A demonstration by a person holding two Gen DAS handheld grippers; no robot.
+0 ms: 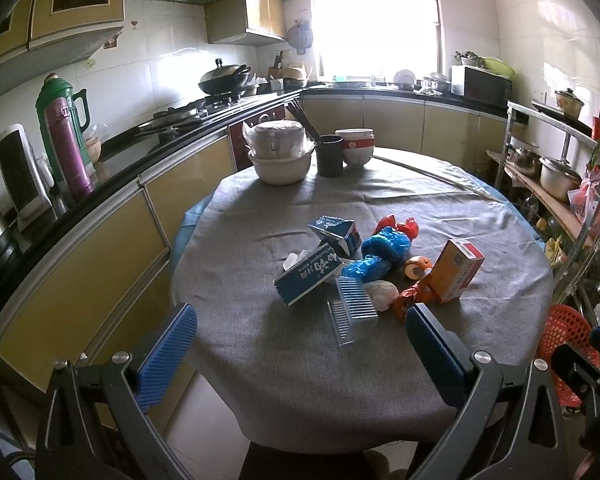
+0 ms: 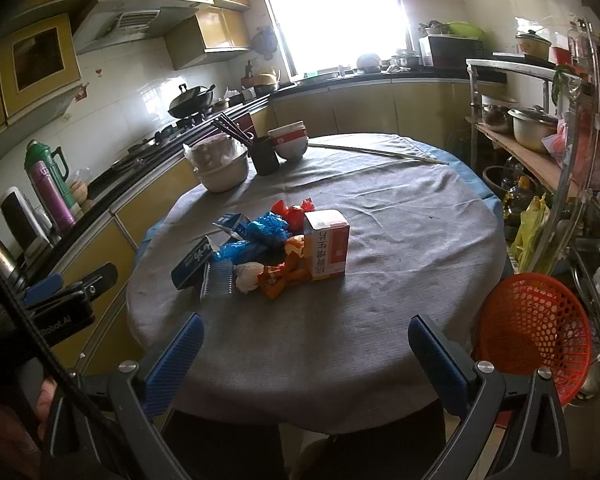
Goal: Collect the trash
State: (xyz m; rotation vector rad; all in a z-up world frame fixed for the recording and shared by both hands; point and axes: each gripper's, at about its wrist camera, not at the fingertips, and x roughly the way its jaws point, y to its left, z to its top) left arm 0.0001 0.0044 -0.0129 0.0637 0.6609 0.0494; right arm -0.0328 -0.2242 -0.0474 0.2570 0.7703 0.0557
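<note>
**Trash heaped mid-table, both grippers empty at the near edge**

A round table [image 1: 380,380] under a grey cloth fills the middle of both views. The trash sits in one loose heap near the centre of the frame. In the left wrist view I see a blue carton [image 1: 308,278] lying tilted at the heap's left, a second, torn blue carton [image 1: 334,234] behind it, crumpled blue plastic bags [image 1: 384,250] in the middle, a red wrapper [image 1: 396,226] at the back, and an orange-and-white box [image 1: 458,270] standing upright on the right. In front lie a clear ribbed plastic tray [image 1: 352,312], a white crumpled wad [image 1: 382,294] and an orange wrapper [image 1: 412,298], all touching or overlapping.

The left gripper [image 1: 300,354] sits low in the frame with its blue-padded fingers spread wide, holding nothing, the near table edge between them. The right gripper [image 2: 306,360] looks the same in its own view: jaws wide apart, empty, short of the heap.

A red mesh basket [image 2: 534,328] stands off the table's edge at the lower right of the right wrist view. At the table's far side, upper centre, are stacked bowls [image 2: 288,142], a dark cup of chopsticks [image 2: 264,156] and a covered pot [image 2: 220,168].
</note>
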